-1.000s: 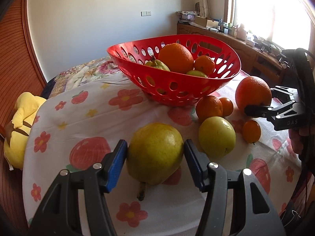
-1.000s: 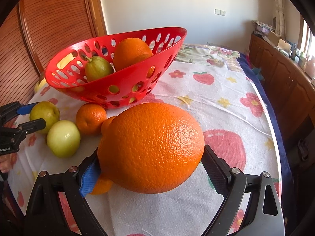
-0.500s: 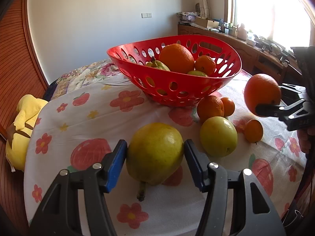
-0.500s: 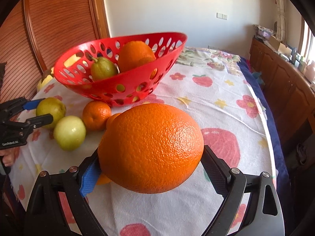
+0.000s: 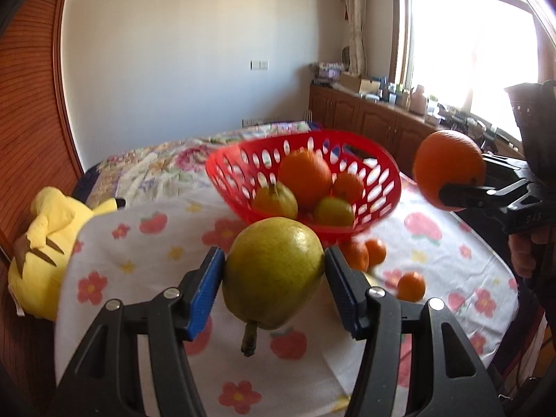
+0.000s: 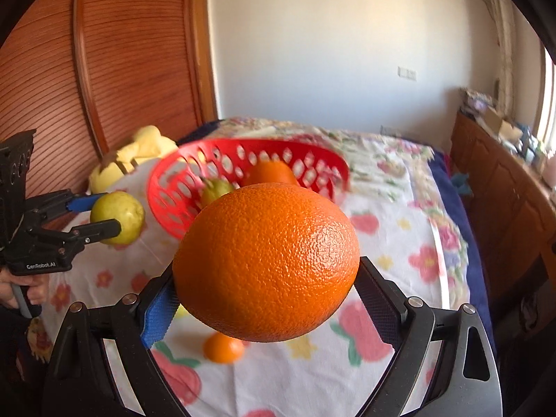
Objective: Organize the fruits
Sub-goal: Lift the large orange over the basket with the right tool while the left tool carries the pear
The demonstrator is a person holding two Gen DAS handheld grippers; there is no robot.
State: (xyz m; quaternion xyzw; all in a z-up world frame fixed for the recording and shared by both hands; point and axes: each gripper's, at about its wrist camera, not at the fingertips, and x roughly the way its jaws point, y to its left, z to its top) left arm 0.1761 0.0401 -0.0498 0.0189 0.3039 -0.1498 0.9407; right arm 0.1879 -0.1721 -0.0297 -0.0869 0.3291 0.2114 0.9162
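Smooth green pear (image 5: pixel 272 272) clamped in left tongs (image 5: pixel 272 290); pebbled round orange (image 6: pixel 266 260) in right tongs (image 6: pixel 267 299).

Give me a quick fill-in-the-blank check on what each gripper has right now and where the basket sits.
1. The left gripper is closed on a yellow-green ____, stem pointing down.
2. The right gripper carries a large ____ clear of the tablecloth.
3. The perforated basket holding fruit is coloured ____.
4. Beside the table's edge lies a plush toy coloured ____.

Missing words: pear; orange; red; yellow
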